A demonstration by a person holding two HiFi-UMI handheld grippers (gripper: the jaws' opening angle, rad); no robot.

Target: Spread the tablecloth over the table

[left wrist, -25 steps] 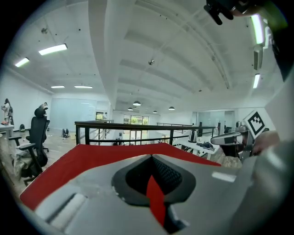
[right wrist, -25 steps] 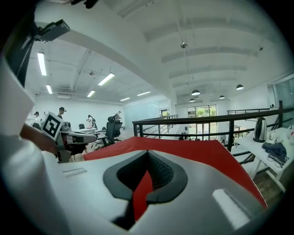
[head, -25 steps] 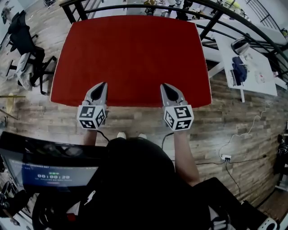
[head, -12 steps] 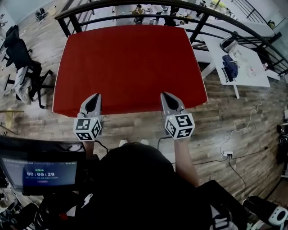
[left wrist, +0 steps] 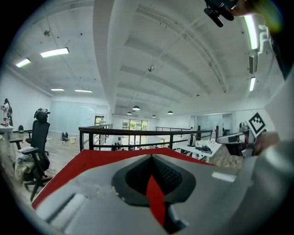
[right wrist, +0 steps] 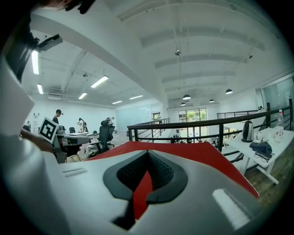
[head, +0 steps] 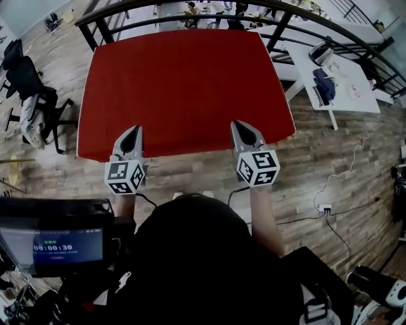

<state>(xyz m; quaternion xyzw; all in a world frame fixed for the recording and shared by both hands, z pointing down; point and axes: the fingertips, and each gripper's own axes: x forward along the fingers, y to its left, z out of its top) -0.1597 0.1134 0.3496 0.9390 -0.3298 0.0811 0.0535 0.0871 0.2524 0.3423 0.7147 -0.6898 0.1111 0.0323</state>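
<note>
A red tablecloth lies spread flat over the table, covering all of its top in the head view. My left gripper is at the cloth's near edge on the left, shut on the hem. My right gripper is shut on the same edge further right. In the left gripper view a red strip of cloth runs back between the closed jaws of the left gripper, with the tablecloth stretching ahead. The right gripper likewise pinches a red strip, and the tablecloth extends beyond it.
A black railing runs behind the table. A white side table with a kettle and blue cloth stands at the right. An office chair is at the left. A monitor sits near me, lower left. A power strip lies on the wooden floor.
Both grippers have risen a little and drawn back toward me, still shut on the cloth's near edge. The near hem has come with them.
</note>
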